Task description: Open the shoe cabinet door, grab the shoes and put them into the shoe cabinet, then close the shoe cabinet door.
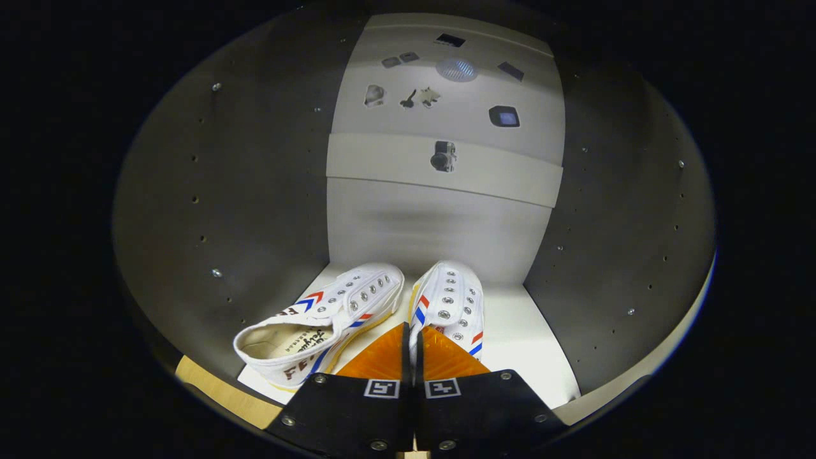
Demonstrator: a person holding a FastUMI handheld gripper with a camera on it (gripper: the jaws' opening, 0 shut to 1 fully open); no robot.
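Shoes (382, 306) inside shoe cabinet (223, 191), hand-held gripper (413, 338) pinching right shoe's (449, 303) heel edge

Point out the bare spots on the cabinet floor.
Bare white floor lies between the right shoe and the right wall. The left shoe crowds the left wall. The hand-held gripper pinches the right shoe's edge.

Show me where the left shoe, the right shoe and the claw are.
Left shoe (331, 312): gripper view, on its laced upper, lying tilted beside the claw.
Right shoe (449, 299): gripper view, on its eyelet row, just ahead of the fingers.
Claw (413, 347): gripper view, between the fingertips, pressed on the right shoe's heel edge.
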